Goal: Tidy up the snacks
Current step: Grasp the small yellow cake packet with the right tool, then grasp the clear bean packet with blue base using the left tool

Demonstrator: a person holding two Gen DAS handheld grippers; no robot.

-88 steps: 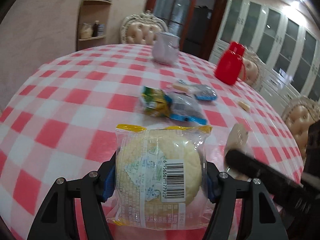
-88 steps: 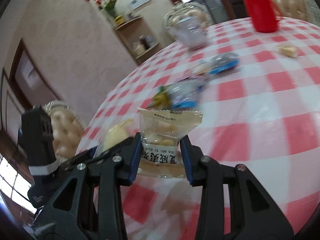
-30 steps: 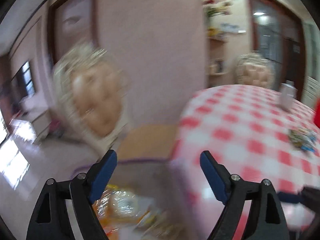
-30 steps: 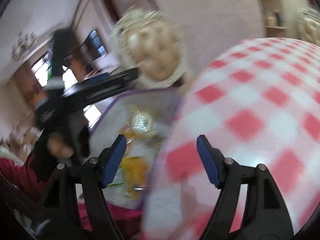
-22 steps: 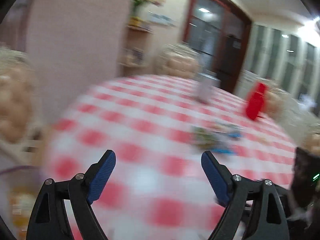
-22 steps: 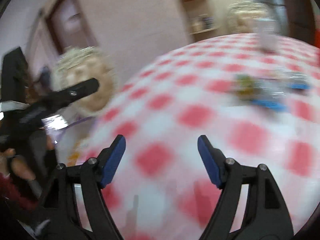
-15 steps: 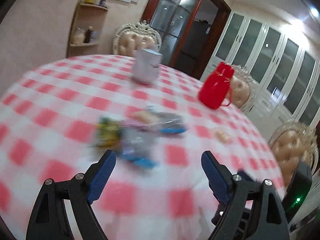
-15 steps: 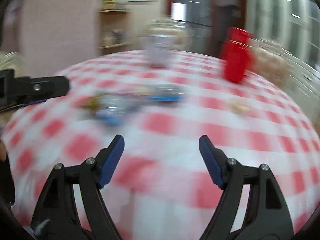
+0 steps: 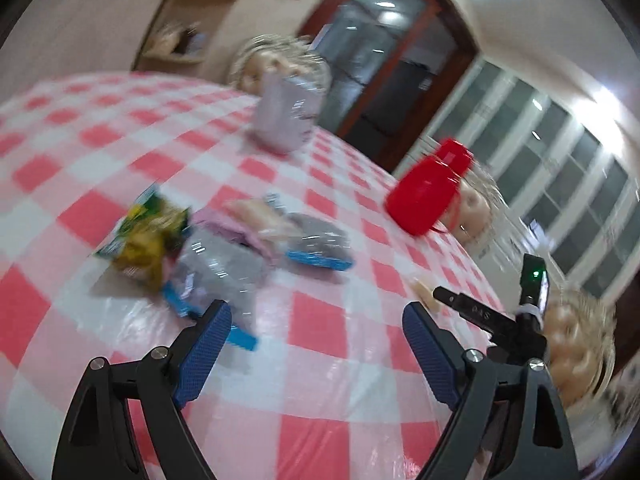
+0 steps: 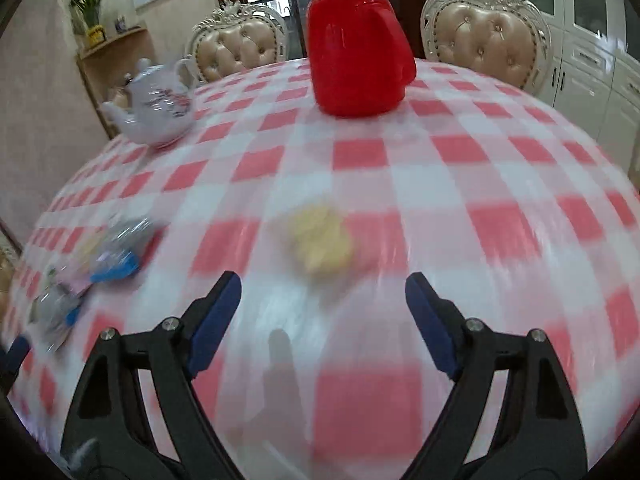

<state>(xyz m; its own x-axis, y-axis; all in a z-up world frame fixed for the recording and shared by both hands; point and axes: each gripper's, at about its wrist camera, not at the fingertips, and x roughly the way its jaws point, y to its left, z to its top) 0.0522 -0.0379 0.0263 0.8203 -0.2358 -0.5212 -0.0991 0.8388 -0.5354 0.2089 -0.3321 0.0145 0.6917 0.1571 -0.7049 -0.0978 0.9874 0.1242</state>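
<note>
Several snack packets lie in a loose heap on the red-and-white checked table (image 9: pixel 328 328): a green-yellow packet (image 9: pixel 148 236), a clear grey packet with a blue edge (image 9: pixel 218 276) and another grey-blue packet (image 9: pixel 320 244). My left gripper (image 9: pixel 316 320) hangs open and empty just right of the heap, its left pad beside the clear grey packet. In the right wrist view a small pale yellow snack (image 10: pixel 320 240) lies alone ahead of my right gripper (image 10: pixel 322 292), whose jaws are opening with nothing between them. The heap (image 10: pixel 104 256) shows blurred at the left.
A red jug (image 10: pixel 358 44) stands at the far side of the table, a white teapot (image 10: pixel 154 108) at the far left. Padded chairs (image 10: pixel 486 28) ring the table. The right gripper's body (image 9: pixel 496 320) shows at the right of the left wrist view.
Both grippers swung away from the basket of snacks beside the table, back over the tabletop. The left now faces the heap, the right the lone yellow snack. Both packets held earlier are gone from the jaws.
</note>
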